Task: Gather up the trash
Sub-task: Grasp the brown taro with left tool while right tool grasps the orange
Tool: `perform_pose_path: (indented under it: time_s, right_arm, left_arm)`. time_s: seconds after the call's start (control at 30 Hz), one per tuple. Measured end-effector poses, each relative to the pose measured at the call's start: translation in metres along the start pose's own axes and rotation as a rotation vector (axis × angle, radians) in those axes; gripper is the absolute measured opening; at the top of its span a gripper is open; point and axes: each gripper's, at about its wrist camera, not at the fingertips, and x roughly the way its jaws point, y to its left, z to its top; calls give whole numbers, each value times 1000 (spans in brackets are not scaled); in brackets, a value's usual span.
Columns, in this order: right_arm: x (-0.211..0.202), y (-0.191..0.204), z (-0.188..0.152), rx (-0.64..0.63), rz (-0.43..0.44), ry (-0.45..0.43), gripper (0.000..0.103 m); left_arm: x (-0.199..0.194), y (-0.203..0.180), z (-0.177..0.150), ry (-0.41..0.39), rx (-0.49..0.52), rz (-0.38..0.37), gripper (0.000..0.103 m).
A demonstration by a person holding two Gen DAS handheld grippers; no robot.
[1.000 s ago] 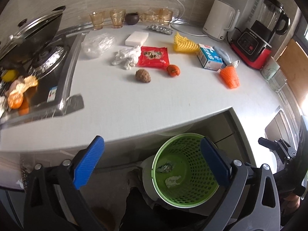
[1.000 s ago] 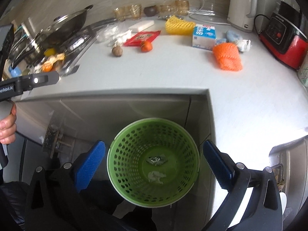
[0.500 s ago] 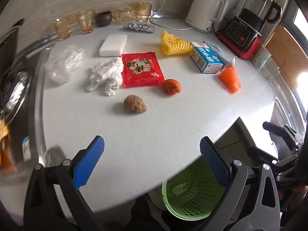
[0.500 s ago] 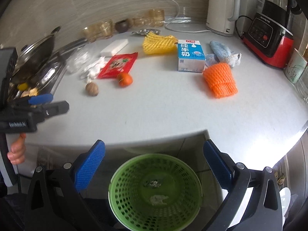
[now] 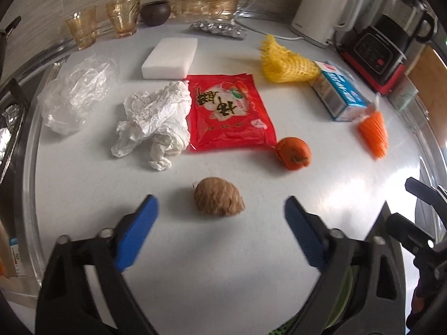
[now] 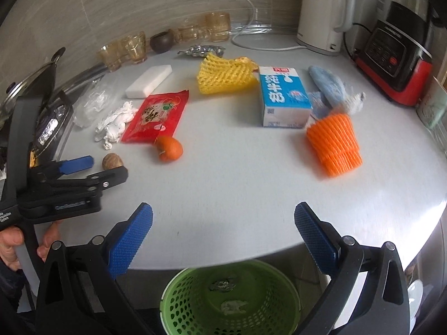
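Lining my left gripper [image 5: 218,215], jaws spread wide, around the brown nut [image 5: 218,200] on the counter [image 5: 251,251], while my right gripper [image 6: 223,223] waits empty and open above the green basket [image 6: 178,301].

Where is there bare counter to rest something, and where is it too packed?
Bare: the white counter from the small orange fruit and orange foam net sleeve down to its front edge above the green perforated bin. Crowded: the back half around the red snack packet, crumpled white paper and blue-and-white carton.
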Motion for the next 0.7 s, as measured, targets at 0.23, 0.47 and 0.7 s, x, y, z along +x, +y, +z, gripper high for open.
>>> perform_pose_path:
  time_s: [0.23, 0.47, 0.7]
  right_arm:
    - [13, -4, 16, -70, 34, 7, 101]
    - [30, 3, 36, -164, 86, 0, 101]
    - [60, 32, 56, -288, 186, 8, 91]
  left_arm:
    - [9, -3, 1, -9, -79, 59, 43]
    - [7, 1, 0, -9, -131, 92, 37]
    - [-23, -1, -12, -27, -112, 85, 37]
